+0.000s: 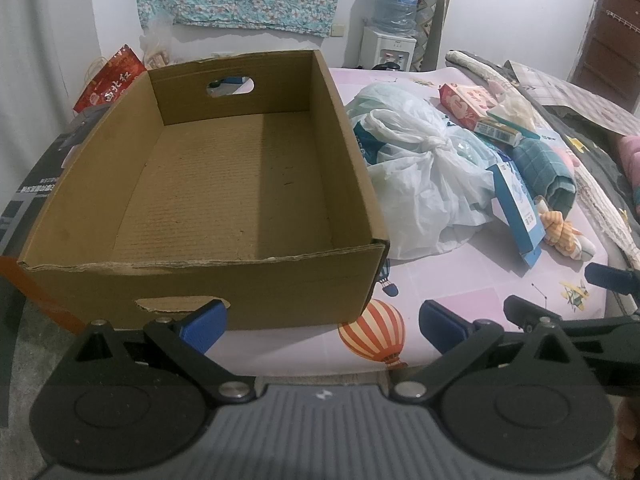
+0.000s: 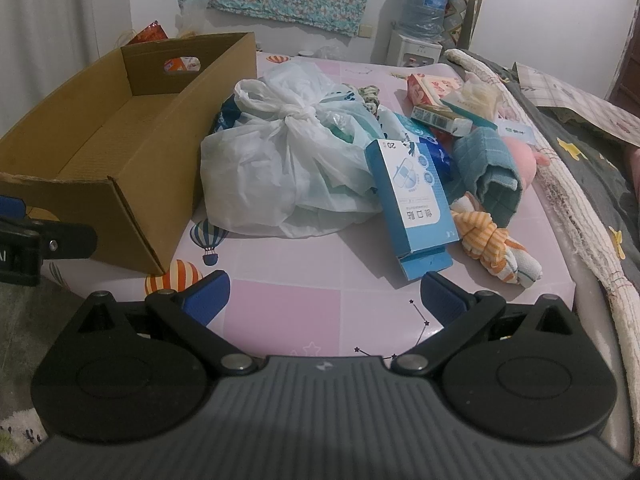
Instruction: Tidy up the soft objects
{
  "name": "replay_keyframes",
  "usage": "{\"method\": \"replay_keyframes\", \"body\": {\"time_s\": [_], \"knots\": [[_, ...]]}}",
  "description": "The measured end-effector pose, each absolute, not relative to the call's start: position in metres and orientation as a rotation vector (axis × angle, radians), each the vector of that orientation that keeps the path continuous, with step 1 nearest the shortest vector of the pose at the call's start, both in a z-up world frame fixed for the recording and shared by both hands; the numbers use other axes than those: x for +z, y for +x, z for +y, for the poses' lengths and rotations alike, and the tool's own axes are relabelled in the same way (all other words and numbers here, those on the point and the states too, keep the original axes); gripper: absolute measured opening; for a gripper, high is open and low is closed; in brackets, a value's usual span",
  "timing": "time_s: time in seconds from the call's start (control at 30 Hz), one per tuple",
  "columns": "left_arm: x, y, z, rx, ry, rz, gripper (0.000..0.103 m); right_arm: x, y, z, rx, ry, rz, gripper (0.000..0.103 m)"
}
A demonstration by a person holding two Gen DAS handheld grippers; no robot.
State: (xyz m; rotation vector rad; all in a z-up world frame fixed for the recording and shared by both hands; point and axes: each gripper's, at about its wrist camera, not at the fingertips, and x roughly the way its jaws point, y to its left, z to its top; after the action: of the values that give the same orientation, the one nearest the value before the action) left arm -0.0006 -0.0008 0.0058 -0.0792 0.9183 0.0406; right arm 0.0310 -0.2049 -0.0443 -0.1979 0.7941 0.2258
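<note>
Nothing sorted so far, to judge from these two views: open brown cardboard box point(image 1: 224, 184) with cut-out handle holes, standing at the left on pink patterned table surface point(image 2: 288, 312), with bare corrugated floor and no object inside. All soft things lying outside it, in one heap just to its right: knotted white plastic bag point(image 2: 288, 152) with something blue-green inside, touching or almost touching the box wall; folded teal checked cloth point(image 2: 492, 168) further right; orange-and-white striped knotted cloth point(image 2: 488, 244) near the front edge of the table; something pink and plush point(image 2: 520, 160) behind the teal cloth, mostly hidden. Mixed among them, hard items: blue and white carton point(image 2: 412, 200) leaning on the bag, red-and-pink printed carton point(image 2: 432, 88) and small flat packets at the back. Left gripper point(image 1: 322, 322) low in front of the box's near wall, blue pads spread wide, holding nothing. Right gripper point(image 2: 324, 300) at the table's front edge facing the heap, likewise spread wide and empty-handed. Whole task therefore left, probably: each soft piece to be lifted into the box, the cartons to be kept apart.
</note>
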Motion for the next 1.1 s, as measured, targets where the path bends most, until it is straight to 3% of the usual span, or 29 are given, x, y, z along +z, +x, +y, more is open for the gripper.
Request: {"method": "replay_keyframes", "body": {"time_s": [1.1], "knots": [[0.004, 0.006, -0.007, 0.04, -0.054, 0.928, 0.103, -0.052, 0.042, -0.209, 0.235, -0.178, 0.813, 0.102]]}}
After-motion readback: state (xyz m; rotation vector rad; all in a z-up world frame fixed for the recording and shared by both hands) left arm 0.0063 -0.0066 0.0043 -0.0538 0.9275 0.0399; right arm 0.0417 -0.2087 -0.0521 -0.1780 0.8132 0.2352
